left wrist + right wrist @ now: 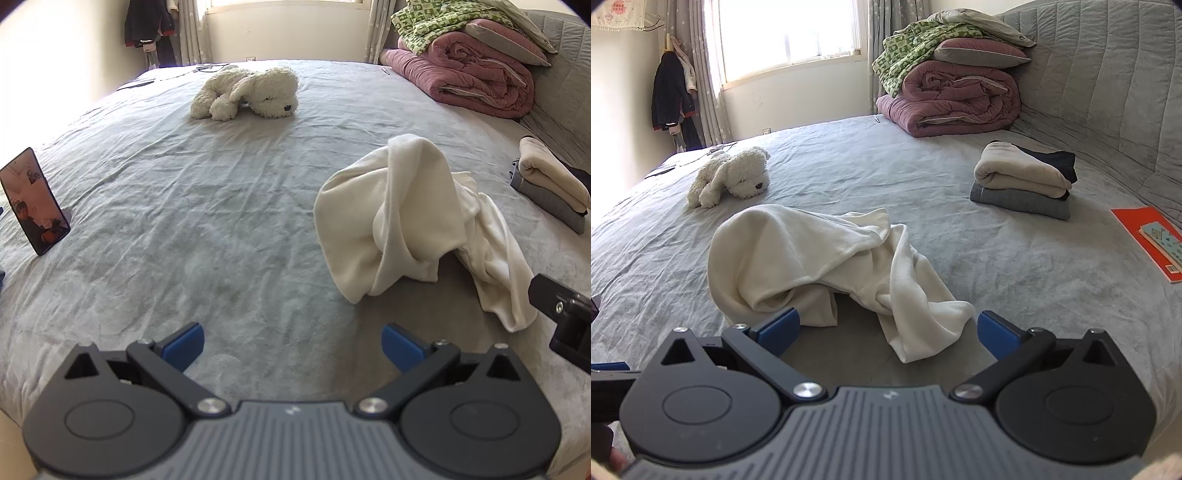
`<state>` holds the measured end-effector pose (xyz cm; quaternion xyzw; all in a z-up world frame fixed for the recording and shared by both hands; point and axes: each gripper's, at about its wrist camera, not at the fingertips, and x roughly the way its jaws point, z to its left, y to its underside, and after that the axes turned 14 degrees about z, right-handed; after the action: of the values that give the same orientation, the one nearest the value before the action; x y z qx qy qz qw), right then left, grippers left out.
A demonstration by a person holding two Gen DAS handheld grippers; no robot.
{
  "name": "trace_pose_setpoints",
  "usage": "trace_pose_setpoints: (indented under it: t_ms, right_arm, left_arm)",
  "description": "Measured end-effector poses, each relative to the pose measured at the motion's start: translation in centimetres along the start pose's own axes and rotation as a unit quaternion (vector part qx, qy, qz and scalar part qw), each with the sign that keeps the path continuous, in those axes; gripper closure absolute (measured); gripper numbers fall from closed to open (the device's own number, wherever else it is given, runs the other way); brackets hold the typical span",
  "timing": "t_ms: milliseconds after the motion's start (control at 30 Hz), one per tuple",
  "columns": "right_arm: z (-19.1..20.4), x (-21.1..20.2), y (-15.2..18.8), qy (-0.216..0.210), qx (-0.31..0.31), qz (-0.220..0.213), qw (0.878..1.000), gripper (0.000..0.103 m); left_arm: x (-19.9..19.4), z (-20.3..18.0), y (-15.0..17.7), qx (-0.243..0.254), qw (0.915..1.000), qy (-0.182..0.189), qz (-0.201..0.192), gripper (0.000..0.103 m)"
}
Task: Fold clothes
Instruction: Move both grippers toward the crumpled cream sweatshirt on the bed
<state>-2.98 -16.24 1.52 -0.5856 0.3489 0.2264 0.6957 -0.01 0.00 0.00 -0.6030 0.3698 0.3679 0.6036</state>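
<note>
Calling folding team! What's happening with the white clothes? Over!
Left gripper open, empty. Right gripper open, empty. White garment crumpled on bed, unfolded. Nothing blocking it.

The cream garment [812, 254] is soft matt knit cloth, the grey bed sheet [184, 206] wrinkled matt fabric, the toy dog [247, 92] shaggy plush, the phone [33, 199] glossy glass.

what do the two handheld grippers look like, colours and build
Both look the same: the left gripper and right gripper each have a ribbed grey body, black round housings either side, black linkage arms with silver bolts, and blue finger pads. A small white mark sits on top of the grey body. No cables or sleeves show.
</note>
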Motion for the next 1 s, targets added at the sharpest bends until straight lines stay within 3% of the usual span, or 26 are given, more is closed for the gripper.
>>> trace_pose_setpoints:
  t_ms: [267, 1000]
  right_arm:
    - [0.1, 1.5, 0.2, 0.001, 0.008, 0.016, 1.000, 0.000]
    - [-0.6, 1.2, 0.3, 0.006, 0.011, 0.023, 1.000, 0.000]
  left_arm:
    - [1.0, 0.0, -0.2, 0.008, 0.9997, -0.011, 0.019, 0.000]
    - [0.8, -0.7, 0.2, 0.023, 0.9996, -0.010, 0.008, 0.000]
